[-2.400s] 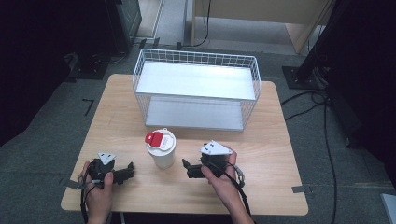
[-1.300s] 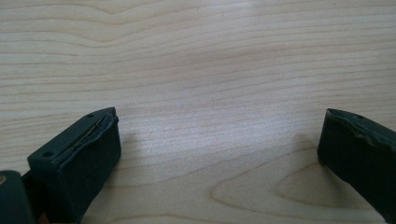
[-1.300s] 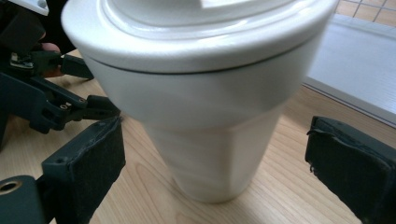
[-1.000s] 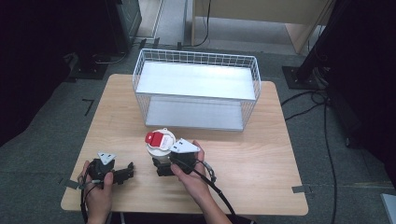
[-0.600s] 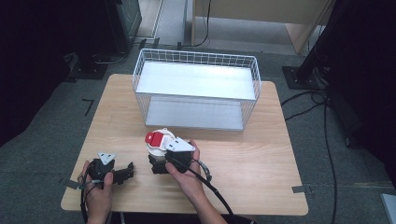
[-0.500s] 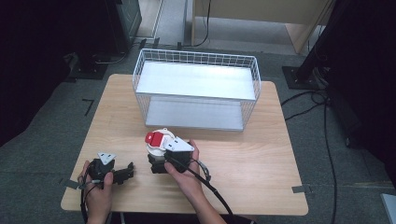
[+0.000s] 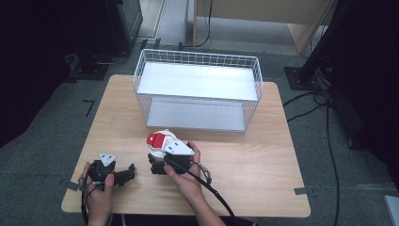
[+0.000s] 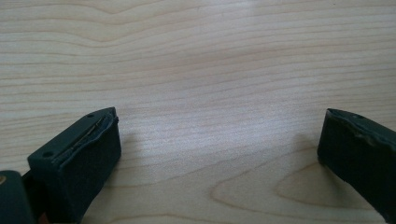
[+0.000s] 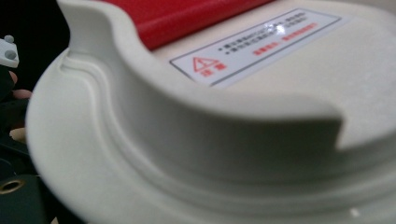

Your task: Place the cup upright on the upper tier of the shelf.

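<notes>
A white container with a white lid and a red flap (image 7: 160, 141) stands on the wooden table (image 7: 254, 160), in front of the wire basket. My right gripper (image 7: 157, 165) is pressed against the container's body from the near side, under the lid's rim. Its jaws are hidden by the lid and the hand. In the right gripper view the lid (image 9: 233, 93) is very close, with a red strip and a warning label. My left gripper (image 7: 128, 172) rests on the table to the left of the container. Its jaws stand wide apart over bare wood (image 8: 219, 121).
A white wire basket (image 7: 197, 59) with a pale floor stands at the back middle of the table. Cables trail from both grippers towards the near edge. Dark stands and cables lie on the floor around the table.
My right gripper has moved left from the open table up against the container and has stayed there for the last half second. The left gripper has not moved.
</notes>
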The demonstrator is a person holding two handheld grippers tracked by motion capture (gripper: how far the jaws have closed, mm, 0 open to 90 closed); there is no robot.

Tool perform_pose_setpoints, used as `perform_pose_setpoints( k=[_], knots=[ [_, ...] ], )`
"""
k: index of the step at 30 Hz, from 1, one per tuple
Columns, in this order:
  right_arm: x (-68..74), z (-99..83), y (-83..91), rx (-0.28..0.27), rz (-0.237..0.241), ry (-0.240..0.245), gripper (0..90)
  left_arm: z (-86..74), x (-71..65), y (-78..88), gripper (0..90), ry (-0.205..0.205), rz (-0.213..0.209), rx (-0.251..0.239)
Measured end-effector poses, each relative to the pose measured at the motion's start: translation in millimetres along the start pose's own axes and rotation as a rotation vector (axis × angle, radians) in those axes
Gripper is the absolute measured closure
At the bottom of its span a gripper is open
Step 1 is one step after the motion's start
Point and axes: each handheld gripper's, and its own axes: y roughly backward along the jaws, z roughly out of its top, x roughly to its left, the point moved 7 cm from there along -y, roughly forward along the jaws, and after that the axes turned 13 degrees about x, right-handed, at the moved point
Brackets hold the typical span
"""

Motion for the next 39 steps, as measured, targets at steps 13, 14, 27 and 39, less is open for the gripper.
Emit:
perform_pose_setpoints(
  k=[13,14,27,39],
  knots=[
    [-1.7,6.3,9.6,-0.039,0.012,-0.020,6.4,0.0,0.2,0.1,0.0,-0.002,0.001,0.000],
    [-2.4,7.4,10.6,-0.046,0.009,-0.015,6.4,0.1,0.0,0.0,0.0,0.000,0.001,-0.001],
    [-8.5,23.4,28.8,-0.122,-0.001,-0.024,6.5,0.0,0.0,0.1,0.0,-0.001,0.000,0.002],
    [-18.4,44.2,47.1,-0.176,-0.028,-0.028,6.5,0.0,0.1,0.2,0.0,-0.001,0.001,0.002]
  ],
)
